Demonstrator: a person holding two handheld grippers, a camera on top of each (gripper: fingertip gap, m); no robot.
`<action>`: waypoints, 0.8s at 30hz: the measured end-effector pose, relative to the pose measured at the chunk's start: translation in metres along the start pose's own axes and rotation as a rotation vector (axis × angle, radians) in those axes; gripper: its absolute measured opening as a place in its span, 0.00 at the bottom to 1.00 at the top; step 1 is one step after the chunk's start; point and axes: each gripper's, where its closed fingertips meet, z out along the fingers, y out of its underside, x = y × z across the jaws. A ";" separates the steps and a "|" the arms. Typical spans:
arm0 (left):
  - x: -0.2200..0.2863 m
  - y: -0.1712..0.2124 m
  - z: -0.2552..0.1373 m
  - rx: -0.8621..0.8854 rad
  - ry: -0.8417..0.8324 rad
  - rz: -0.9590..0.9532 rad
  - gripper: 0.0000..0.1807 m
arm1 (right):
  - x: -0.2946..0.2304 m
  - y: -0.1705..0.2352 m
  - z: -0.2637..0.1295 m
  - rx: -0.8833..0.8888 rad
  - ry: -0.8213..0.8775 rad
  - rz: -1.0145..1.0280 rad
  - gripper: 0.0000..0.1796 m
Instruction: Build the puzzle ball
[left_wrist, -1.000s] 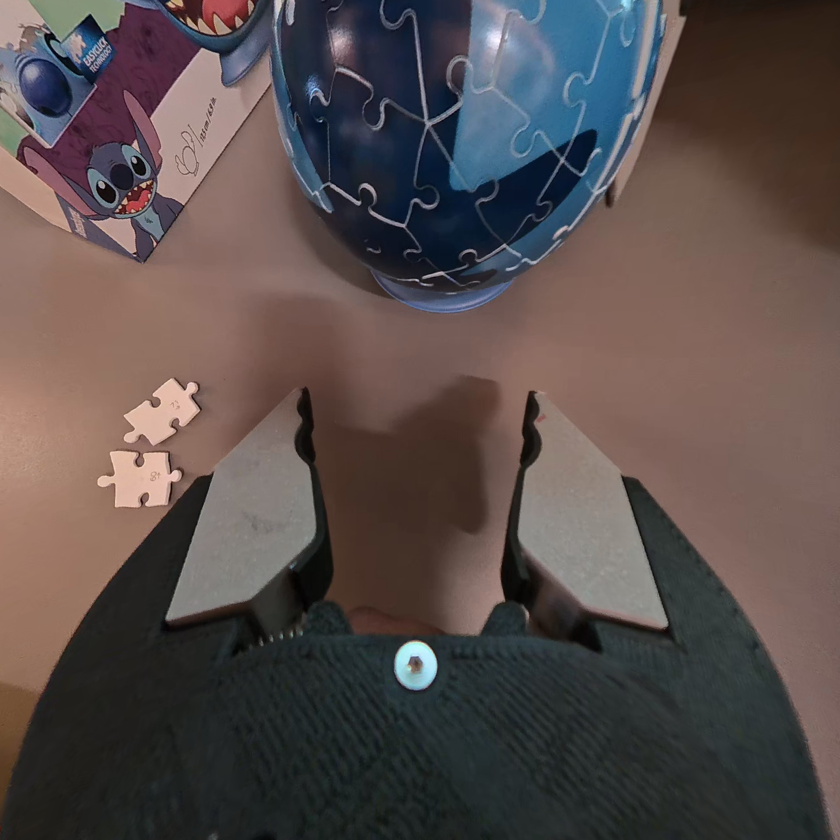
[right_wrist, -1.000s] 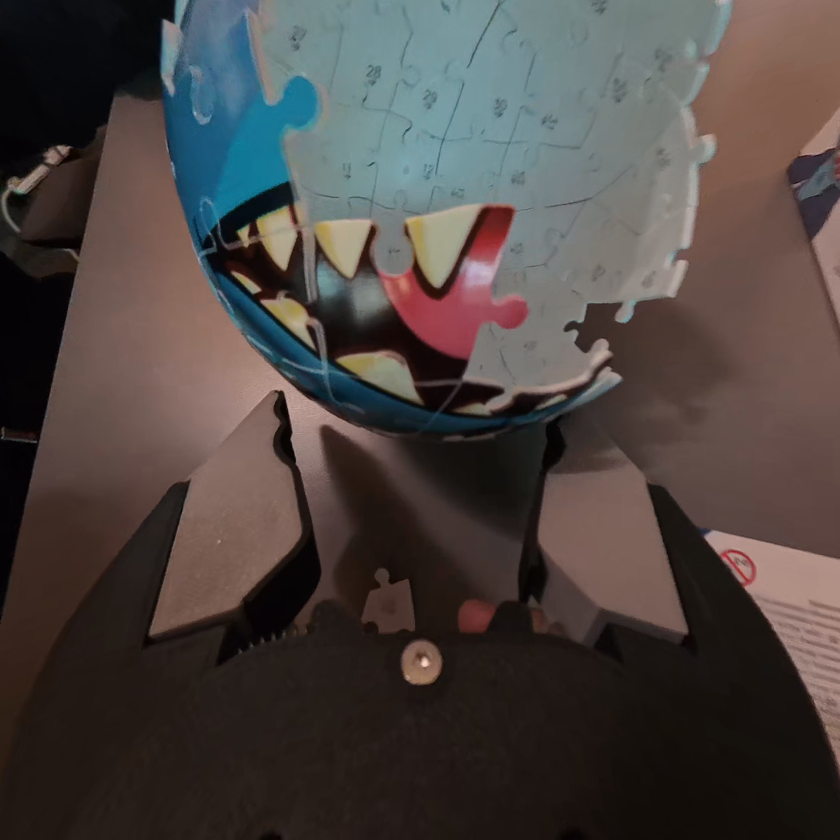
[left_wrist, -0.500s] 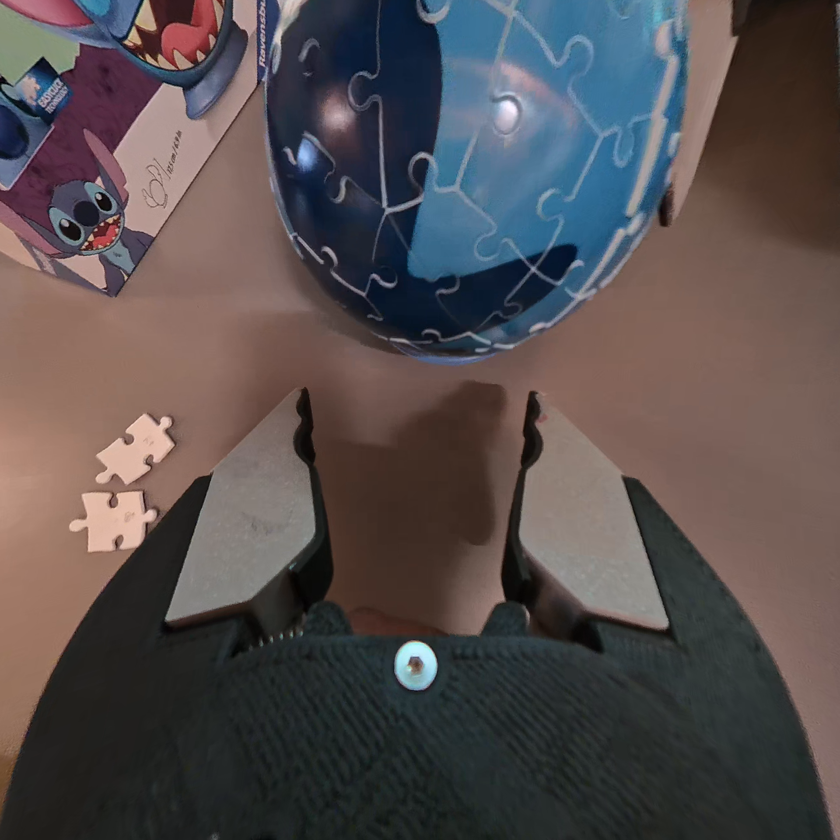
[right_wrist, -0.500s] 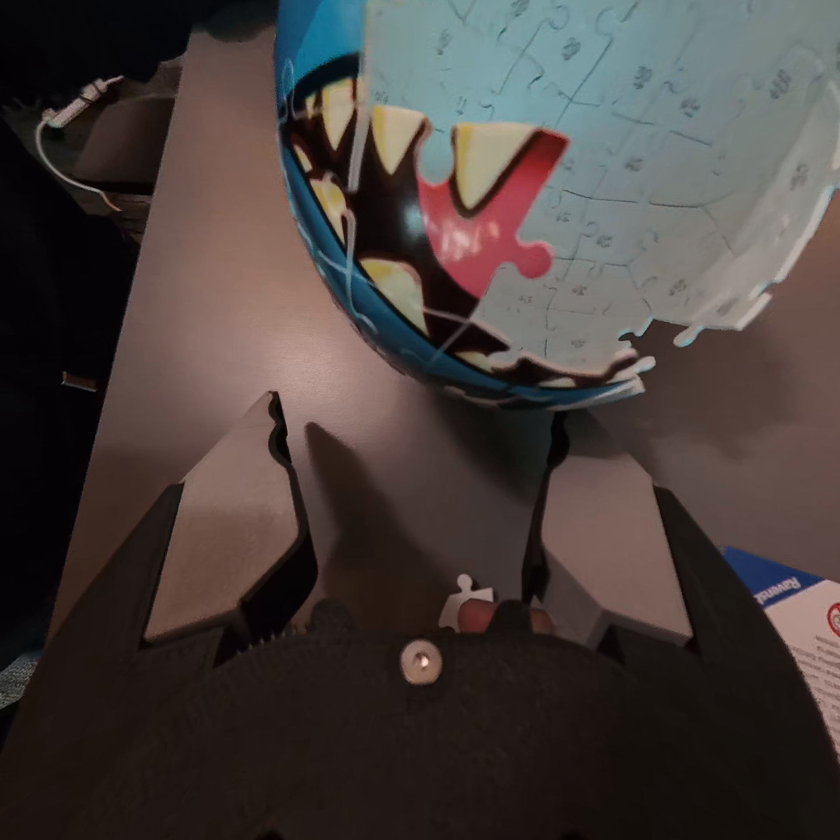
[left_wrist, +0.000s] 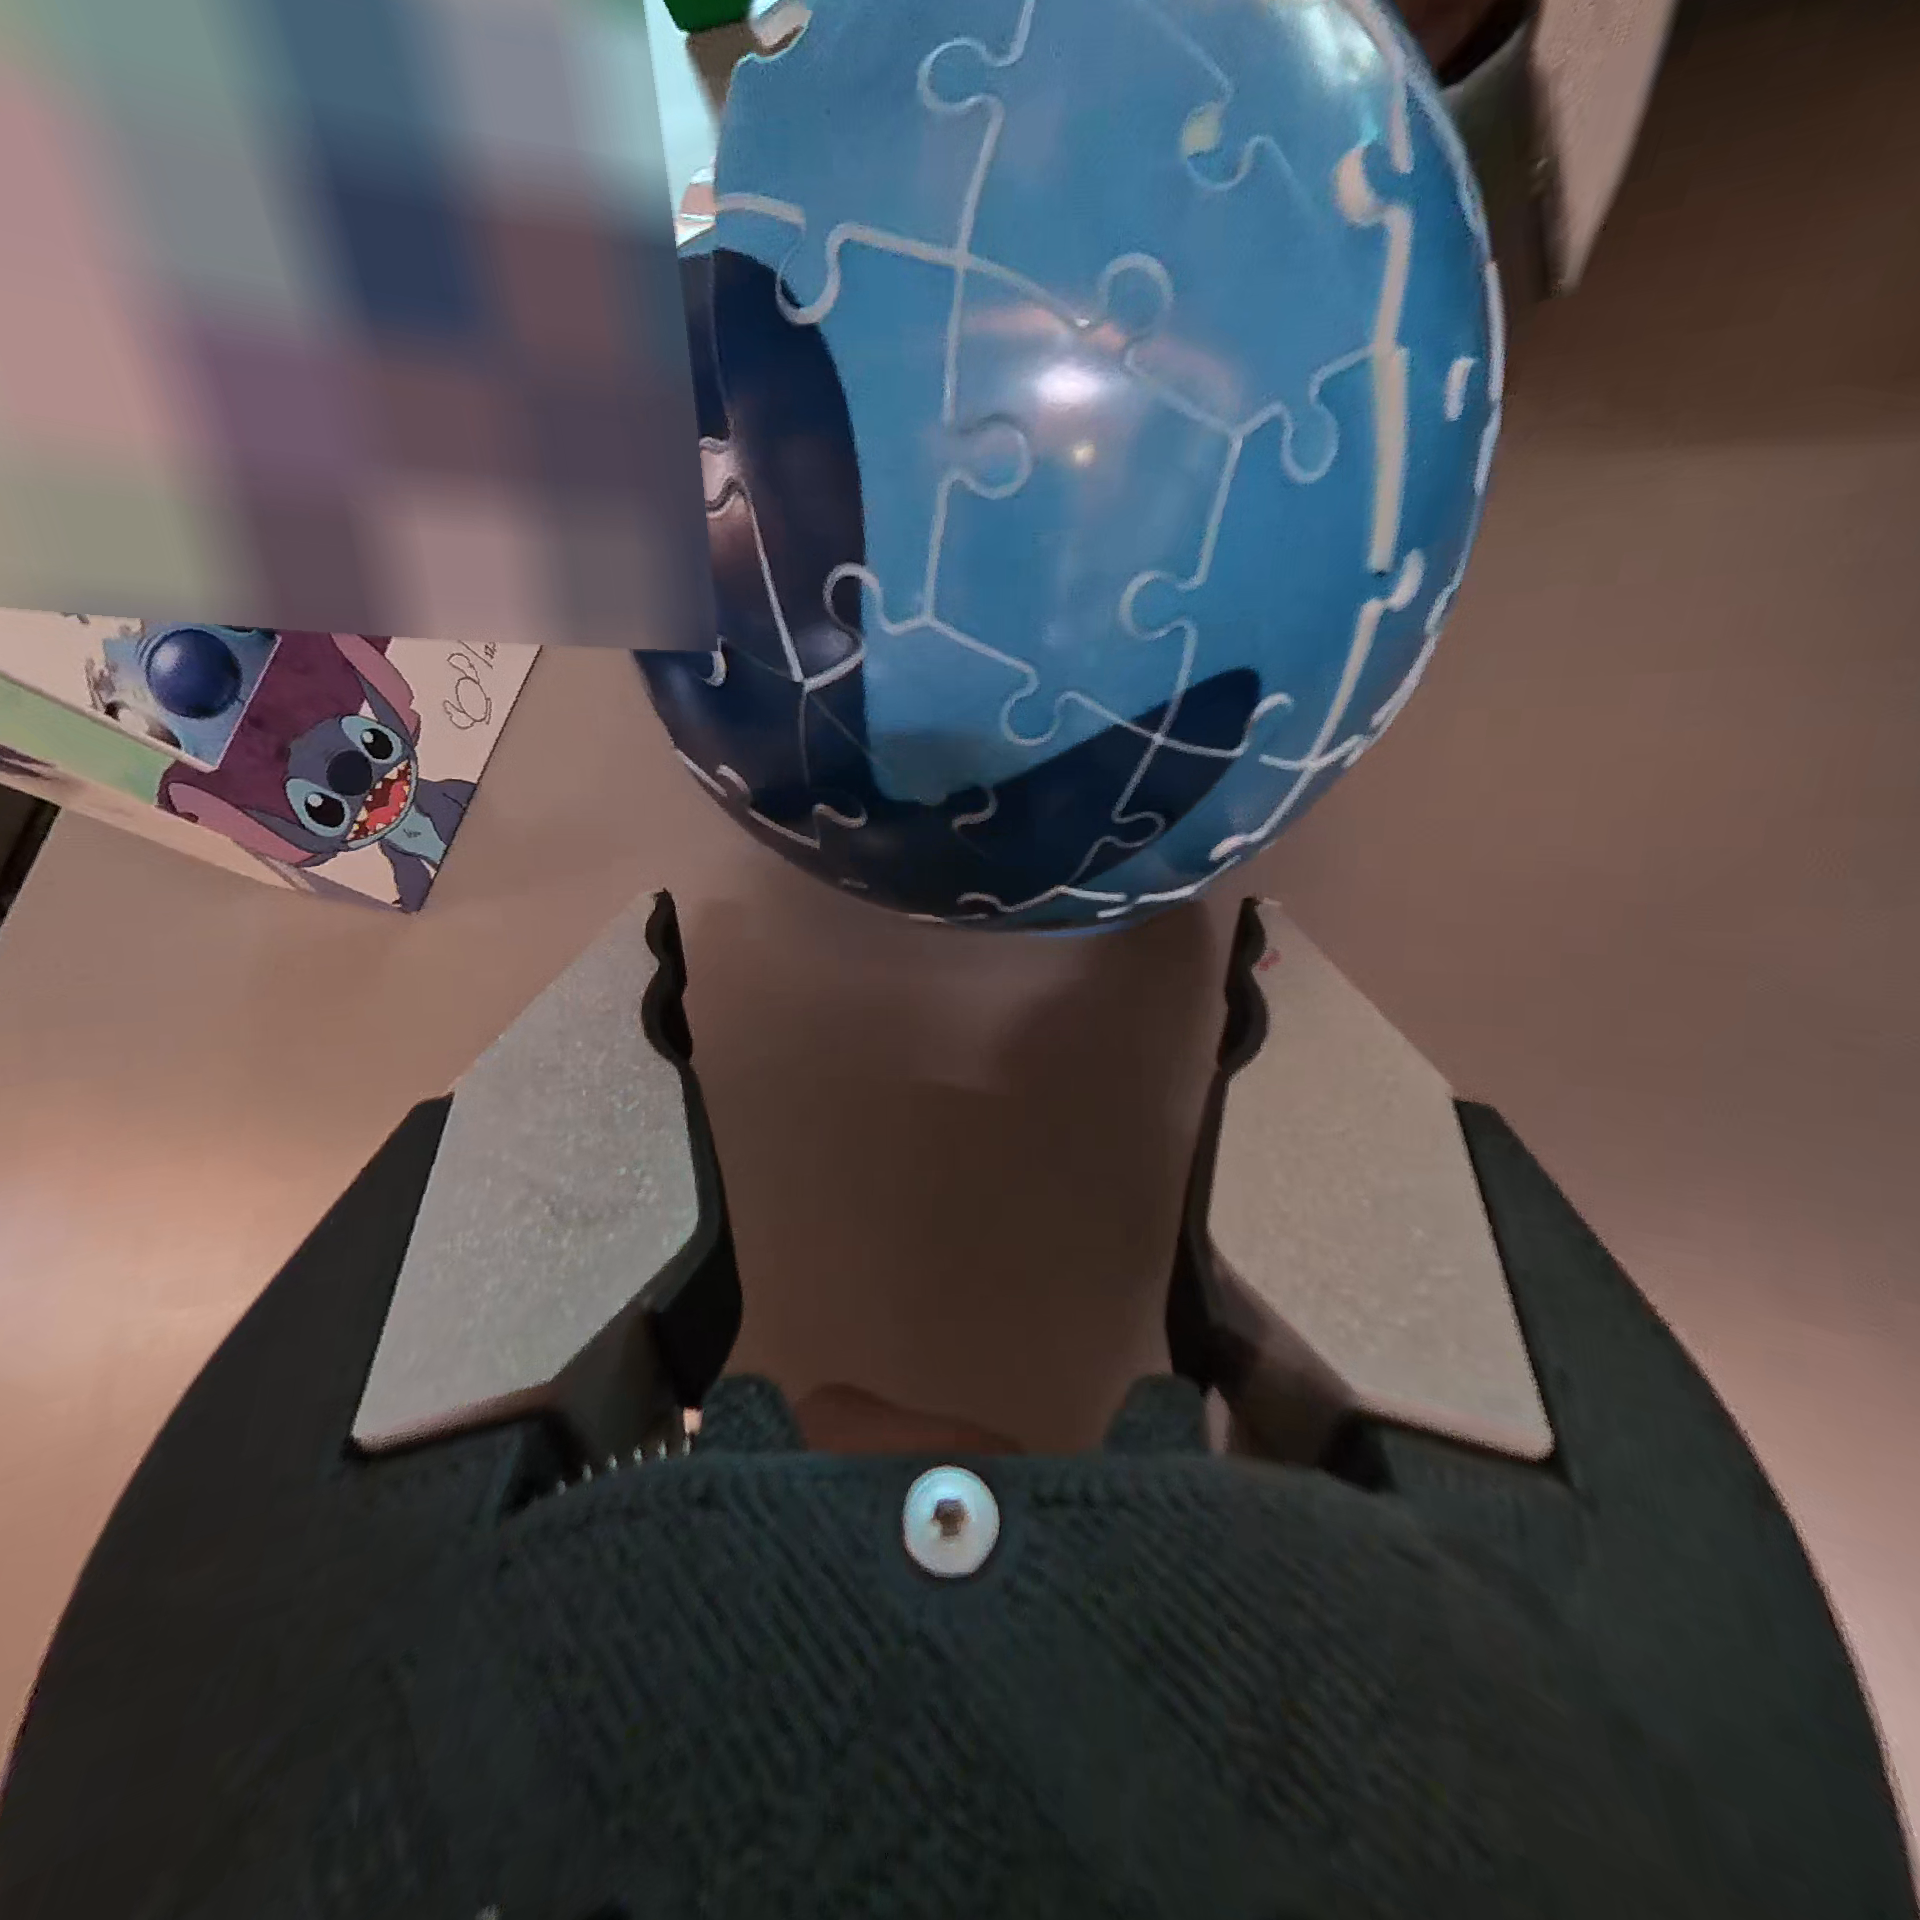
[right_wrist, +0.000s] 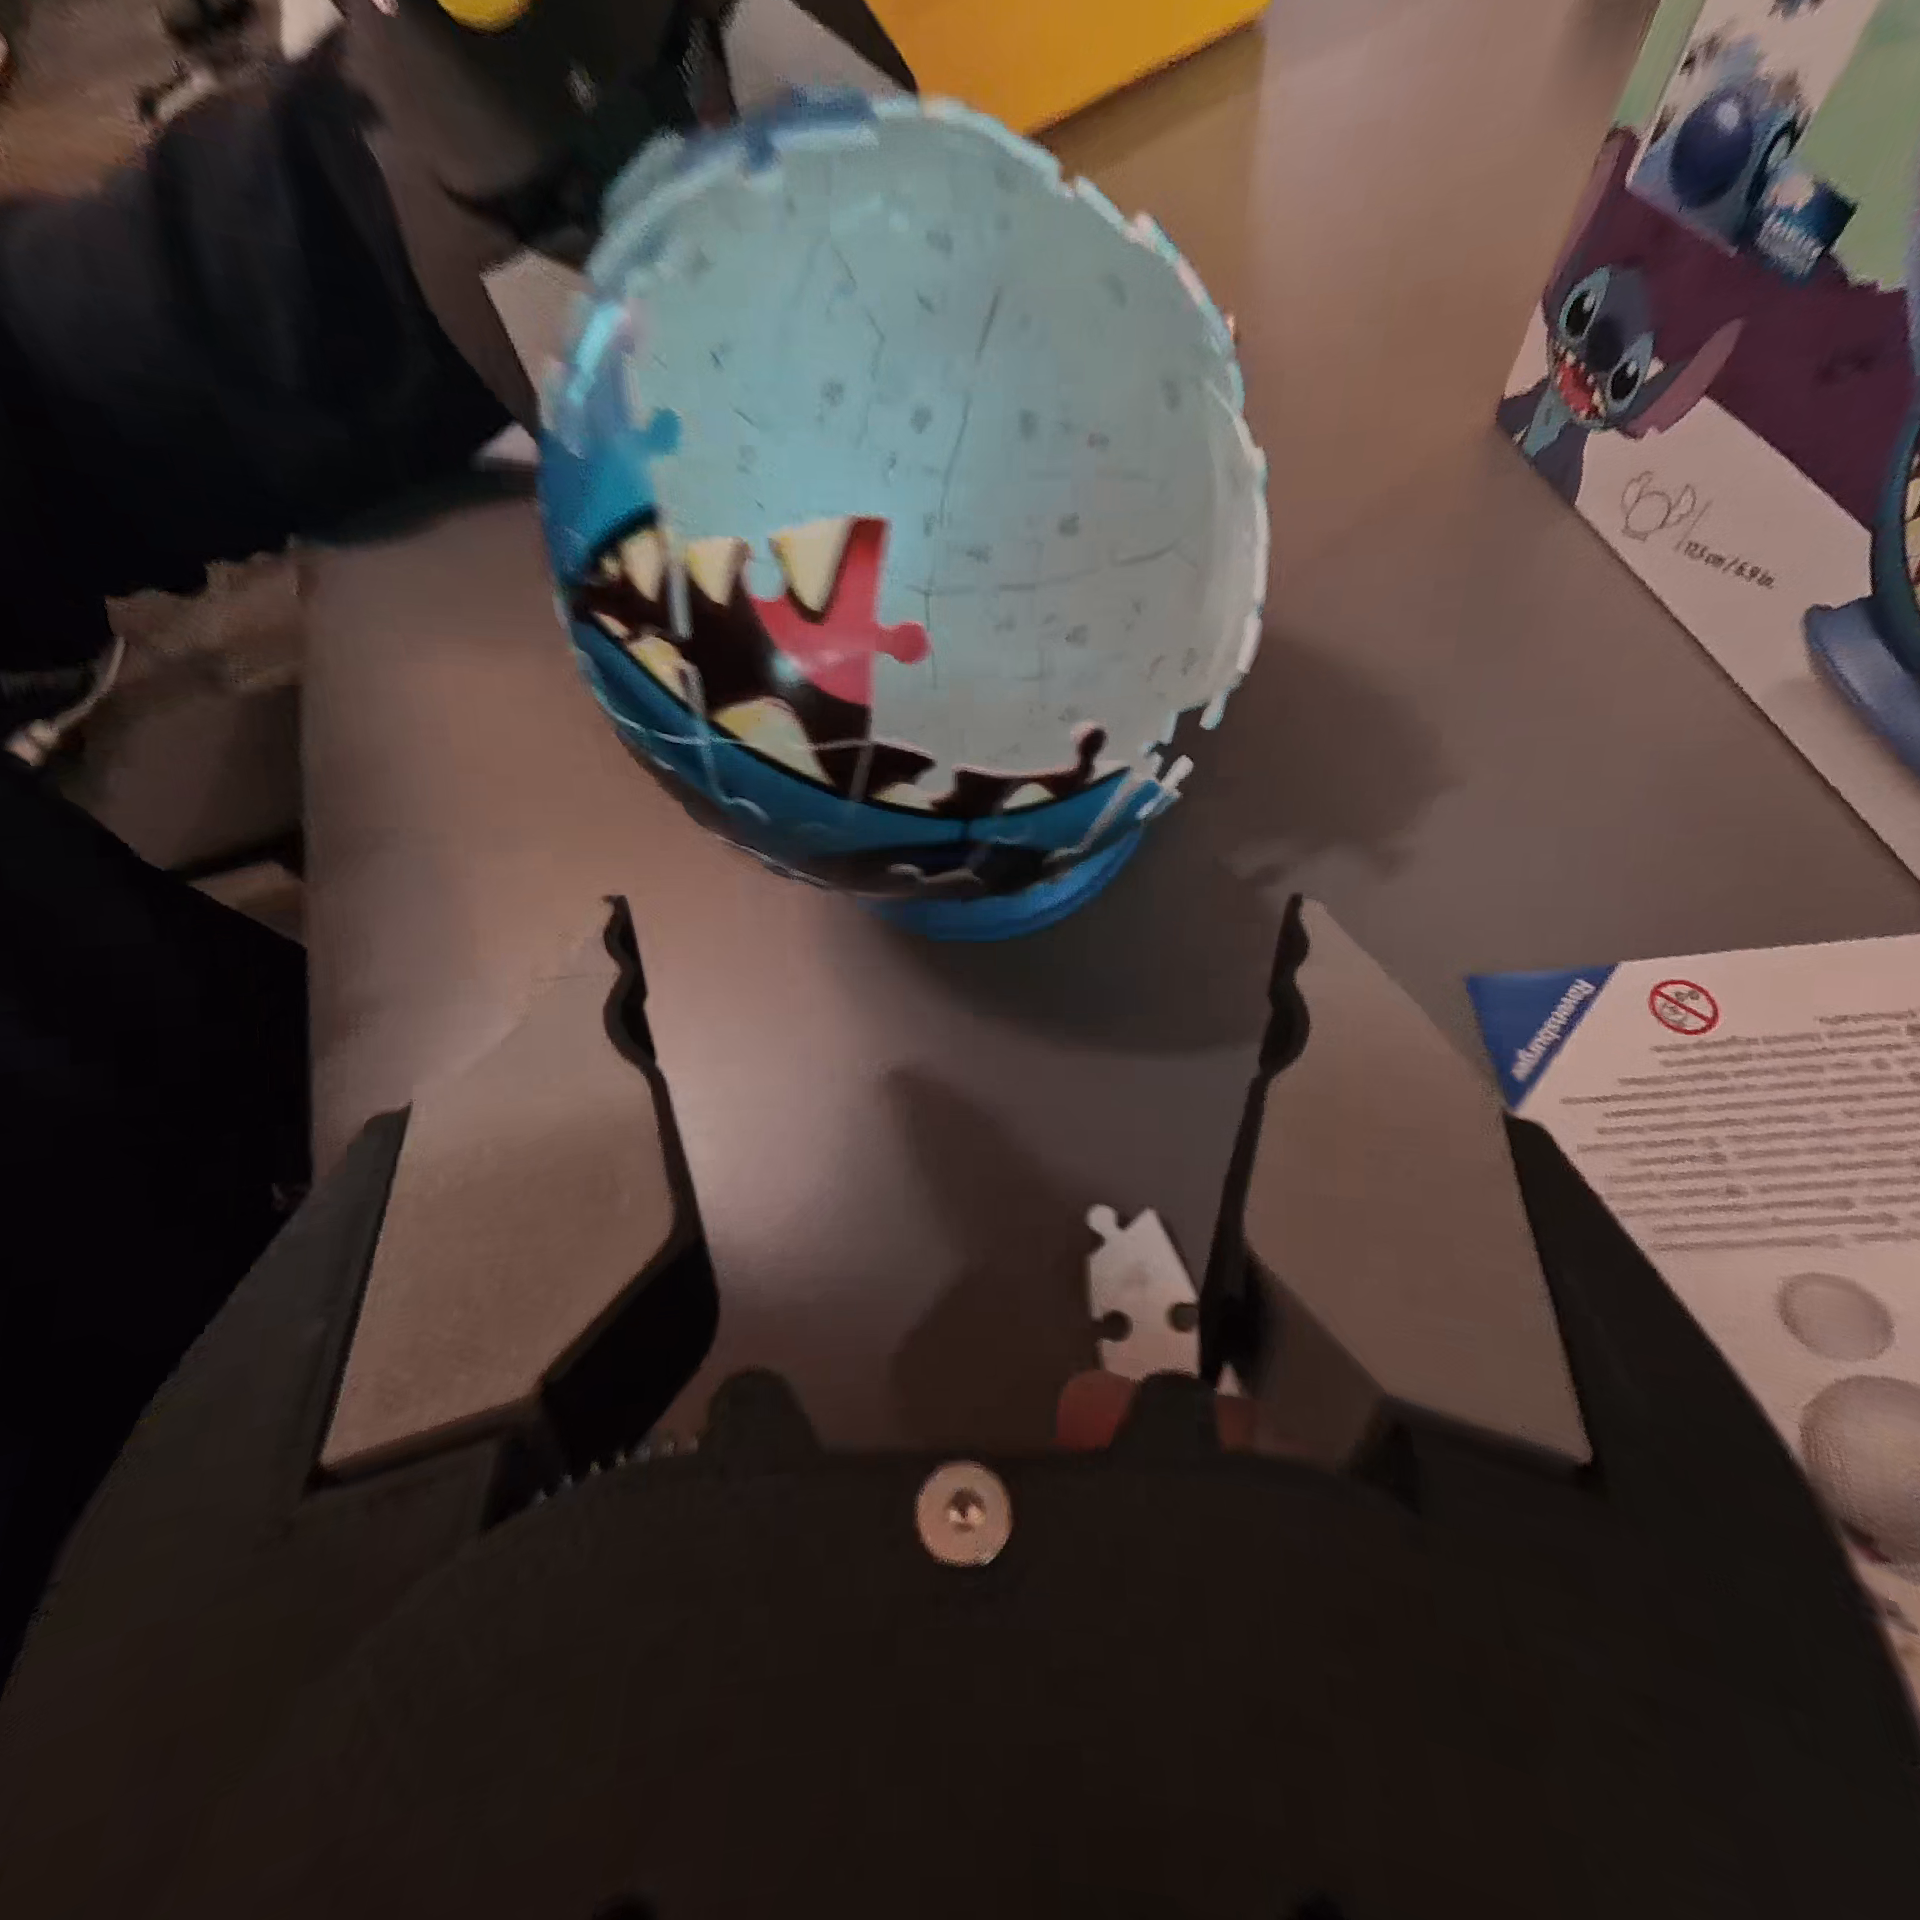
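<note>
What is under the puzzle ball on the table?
In the right wrist view, the puzzle ball sits on a round blue stand on the grey table. Only the stand's front rim shows. The ball covers its top and the contact between them.

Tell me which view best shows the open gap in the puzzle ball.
Right wrist view: the puzzle ball faces it with its gap, pale inside exposed. Left wrist view shows only its closed blue outer side.

the puzzle ball stands on the worktop ahead of my right tool; the box lies to its right, the leaflet nearer me.
</note>
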 end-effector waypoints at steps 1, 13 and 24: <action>0.001 0.000 0.000 0.003 0.028 0.007 0.57 | -0.006 -0.003 -0.002 0.030 0.012 0.007 0.66; -0.007 -0.004 0.005 0.037 0.219 0.115 0.56 | -0.026 -0.014 0.018 0.169 0.140 0.076 0.67; 0.011 -0.016 0.004 0.070 0.211 0.092 0.59 | -0.008 -0.014 0.025 0.127 0.353 -0.028 0.63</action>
